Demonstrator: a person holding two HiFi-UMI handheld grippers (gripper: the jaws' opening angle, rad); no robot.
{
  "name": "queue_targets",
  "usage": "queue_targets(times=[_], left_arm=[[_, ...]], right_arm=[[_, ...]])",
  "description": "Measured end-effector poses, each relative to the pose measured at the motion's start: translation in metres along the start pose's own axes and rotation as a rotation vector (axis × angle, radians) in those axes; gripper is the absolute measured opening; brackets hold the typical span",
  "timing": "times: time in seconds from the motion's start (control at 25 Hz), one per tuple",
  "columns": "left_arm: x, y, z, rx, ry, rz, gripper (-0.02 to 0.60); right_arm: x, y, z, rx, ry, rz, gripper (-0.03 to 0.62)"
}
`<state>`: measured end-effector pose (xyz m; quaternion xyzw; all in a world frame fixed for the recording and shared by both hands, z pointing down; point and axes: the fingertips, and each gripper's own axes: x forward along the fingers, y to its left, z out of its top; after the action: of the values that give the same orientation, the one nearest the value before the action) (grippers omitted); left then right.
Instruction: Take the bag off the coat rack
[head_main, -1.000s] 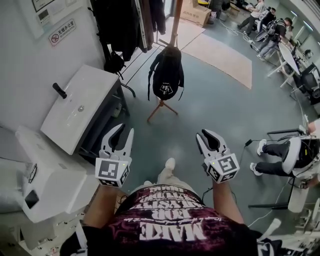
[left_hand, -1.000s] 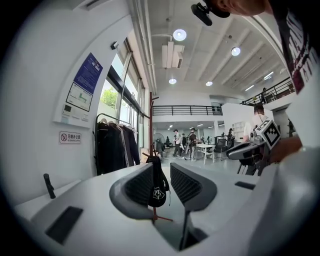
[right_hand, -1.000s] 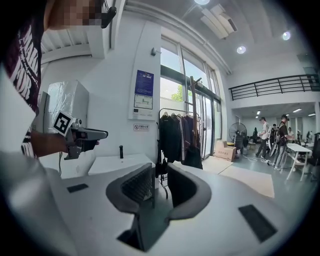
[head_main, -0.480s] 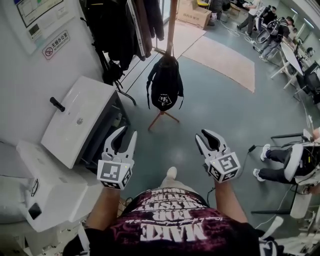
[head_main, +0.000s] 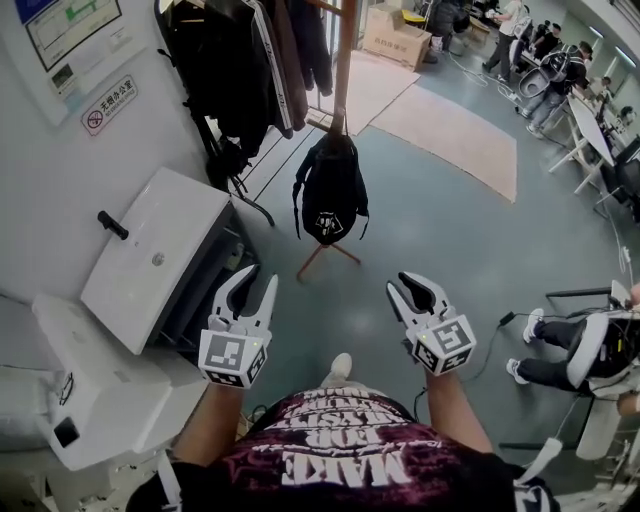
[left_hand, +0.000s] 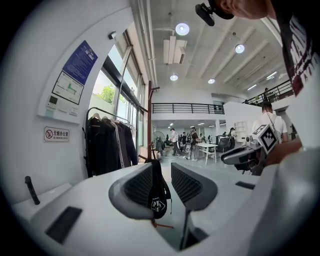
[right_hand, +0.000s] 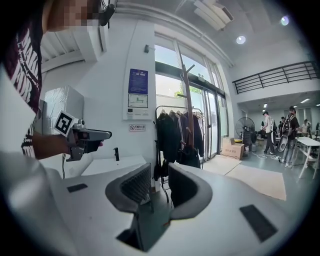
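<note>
A black backpack (head_main: 330, 190) with a white emblem hangs from a wooden coat rack (head_main: 346, 60) standing on the grey floor ahead of me. My left gripper (head_main: 256, 283) and right gripper (head_main: 407, 286) are held out side by side, well short of the bag, both open with nothing between their jaws. In the left gripper view the backpack (left_hand: 158, 196) shows far off in the gap of the left gripper (left_hand: 161, 170). In the right gripper view the backpack (right_hand: 190, 156) hangs on the coat rack (right_hand: 186, 100), beyond and right of the right gripper (right_hand: 159, 172).
A white cabinet (head_main: 155, 255) with a black handle stands at the left wall. A clothes rail with dark coats (head_main: 245, 60) is just left of the rack. A beige mat (head_main: 450, 115) and a cardboard box (head_main: 398, 28) lie beyond. A seated person (head_main: 585, 345) is at the right.
The view has shifted forward and up, showing more of the coat rack and the coats. Both grippers sit a little lower in the picture. The bag still hangs.
</note>
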<state>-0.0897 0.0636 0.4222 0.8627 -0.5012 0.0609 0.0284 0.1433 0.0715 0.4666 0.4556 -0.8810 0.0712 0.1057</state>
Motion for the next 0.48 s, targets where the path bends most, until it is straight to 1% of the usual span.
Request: queue_targets(times=[0.28,0.48], left_arm=[[0.021,0.012,0.015,0.013,-0.028,0.065,0.106],[0.041,0.012,0.021,0.010,-0.039,0.081,0.106]], right_arm=[[0.017,-0.020,0.008,0.002,-0.016,0.035,0.115],[0.025,-0.042,0.017,0.002,-0.033,0.046,0.115]])
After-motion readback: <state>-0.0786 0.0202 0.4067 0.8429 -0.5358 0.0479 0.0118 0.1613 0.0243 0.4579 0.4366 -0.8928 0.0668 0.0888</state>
